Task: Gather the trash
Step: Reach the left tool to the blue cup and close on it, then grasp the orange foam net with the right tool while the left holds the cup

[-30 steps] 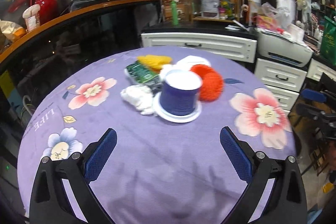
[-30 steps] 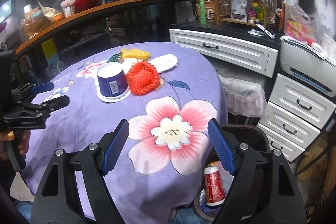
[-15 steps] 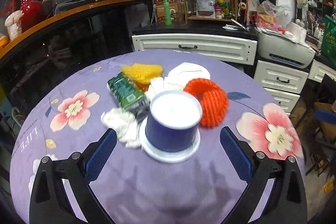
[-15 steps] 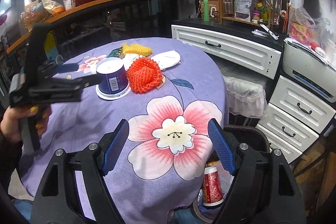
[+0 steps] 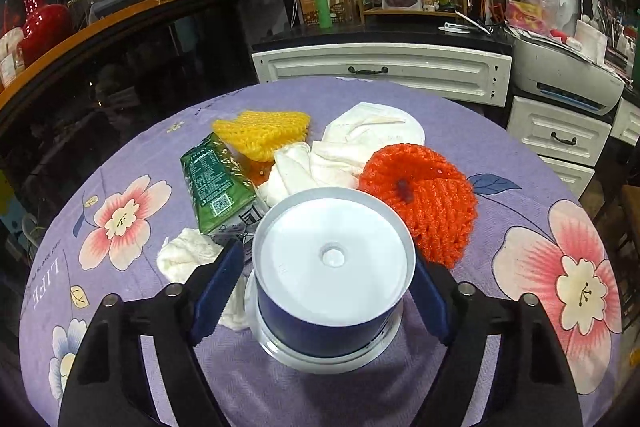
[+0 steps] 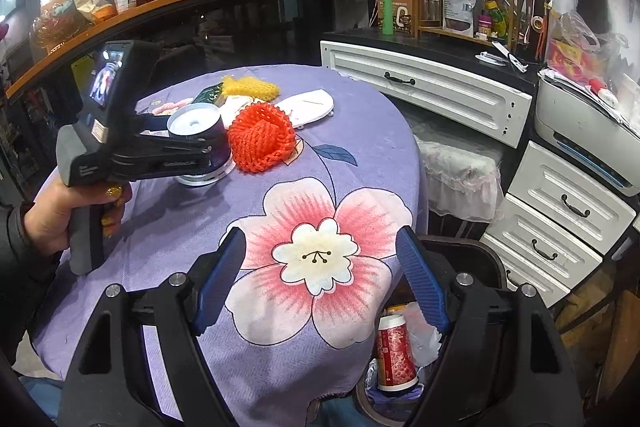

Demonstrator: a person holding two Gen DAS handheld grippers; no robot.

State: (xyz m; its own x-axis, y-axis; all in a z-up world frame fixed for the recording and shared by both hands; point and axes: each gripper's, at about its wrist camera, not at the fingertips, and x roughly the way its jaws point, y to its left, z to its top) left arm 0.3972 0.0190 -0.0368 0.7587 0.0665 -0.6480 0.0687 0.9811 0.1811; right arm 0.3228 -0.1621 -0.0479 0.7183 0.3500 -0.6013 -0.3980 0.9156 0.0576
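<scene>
An upside-down blue cup (image 5: 334,267) with a white base stands on the purple flowered tablecloth (image 5: 520,195). My left gripper (image 5: 324,287) is open, its blue pads on either side of the cup; whether they touch it I cannot tell. The cup (image 6: 200,131) and left gripper (image 6: 192,143) also show in the right wrist view. Behind the cup lie an orange foam net (image 5: 424,195), a yellow foam net (image 5: 262,133), a green carton (image 5: 214,183), white tissues (image 5: 188,253) and a white mask (image 5: 372,131). My right gripper (image 6: 320,279) is open and empty over the table's near edge.
A dark trash bin (image 6: 472,263) stands below the table's edge at lower right, holding a red can (image 6: 394,355) and other trash. White drawers (image 6: 560,211) and a printer (image 6: 584,131) stand to the right. A dark counter (image 5: 120,27) curves behind the table.
My left gripper has moved forward across the table until its open fingers straddle the blue cup. The right gripper has hardly moved.
</scene>
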